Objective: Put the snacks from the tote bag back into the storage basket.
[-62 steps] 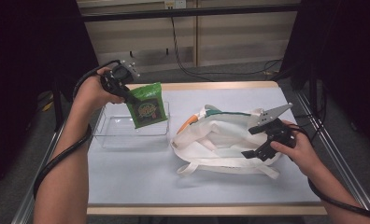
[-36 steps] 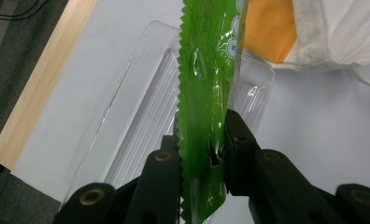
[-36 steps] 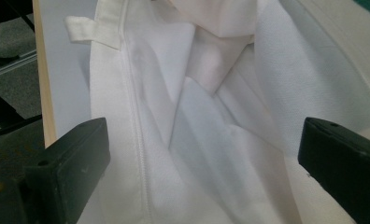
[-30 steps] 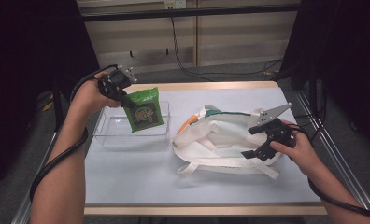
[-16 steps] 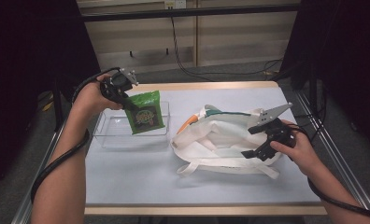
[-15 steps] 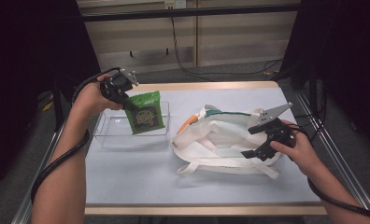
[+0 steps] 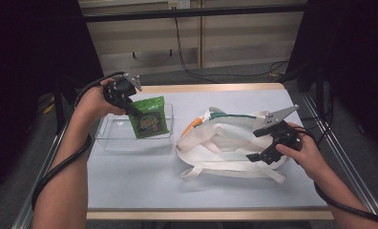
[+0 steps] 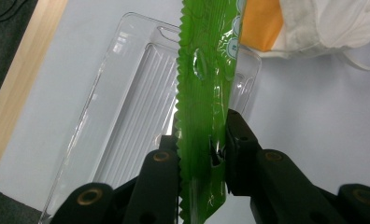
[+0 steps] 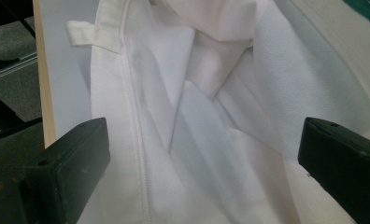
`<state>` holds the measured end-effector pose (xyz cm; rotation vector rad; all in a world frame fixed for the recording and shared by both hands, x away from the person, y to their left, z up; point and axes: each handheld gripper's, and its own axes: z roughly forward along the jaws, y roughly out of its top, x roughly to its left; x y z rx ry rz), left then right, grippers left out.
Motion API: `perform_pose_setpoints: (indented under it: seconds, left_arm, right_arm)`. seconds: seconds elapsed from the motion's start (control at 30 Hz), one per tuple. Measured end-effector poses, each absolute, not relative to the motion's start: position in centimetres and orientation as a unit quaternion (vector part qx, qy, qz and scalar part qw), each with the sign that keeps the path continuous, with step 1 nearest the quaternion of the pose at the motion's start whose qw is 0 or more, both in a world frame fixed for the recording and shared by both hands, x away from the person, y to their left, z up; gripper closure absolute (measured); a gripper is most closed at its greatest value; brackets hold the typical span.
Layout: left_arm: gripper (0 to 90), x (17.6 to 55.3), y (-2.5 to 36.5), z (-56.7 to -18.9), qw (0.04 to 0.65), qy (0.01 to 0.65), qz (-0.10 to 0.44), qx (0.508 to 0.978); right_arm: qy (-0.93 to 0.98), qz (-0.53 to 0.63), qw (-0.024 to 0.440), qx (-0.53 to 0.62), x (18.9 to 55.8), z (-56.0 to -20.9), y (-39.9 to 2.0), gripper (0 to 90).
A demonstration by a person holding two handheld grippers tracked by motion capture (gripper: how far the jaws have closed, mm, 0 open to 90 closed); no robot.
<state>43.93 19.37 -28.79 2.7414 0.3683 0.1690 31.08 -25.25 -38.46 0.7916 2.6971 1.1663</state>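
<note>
A green snack packet (image 7: 151,121) hangs upright with its lower edge in a clear plastic tray (image 7: 113,138) at the table's left. My left gripper (image 7: 134,114) is shut on the packet's upper left edge. In the left gripper view both jaws press on the packet (image 8: 204,93) at the left gripper (image 8: 202,149), above the ribbed tray (image 8: 127,107). A white tote bag (image 7: 220,143) lies crumpled at the table's middle right. My right gripper (image 7: 262,143) stands open just over its right side. In the right gripper view the bag's fabric (image 9: 197,93) lies under the right gripper (image 9: 202,163), nothing gripped.
Something orange (image 7: 193,126) and a teal edge (image 7: 225,114) show at the bag's mouth, next to the tray. The wooden table edge (image 9: 45,93) runs close beside the bag. Cables trail from both grippers along the forearms. The table's front half (image 7: 139,186) is bare.
The left gripper has sunk slightly with the green packet, bringing it lower into the tray. The right gripper and the tote bag have kept still.
</note>
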Motion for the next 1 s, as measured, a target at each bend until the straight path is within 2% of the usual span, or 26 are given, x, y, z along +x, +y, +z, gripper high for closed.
perform_pose_setpoints:
  seconds: [1.0]
  left_arm:
    - [75.9,43.9,19.6,-31.1,0.183,0.118,0.045,0.975]
  right_arm:
    - [0.885,0.385,0.049,0.257,31.2,-38.4,-25.0,1.6]
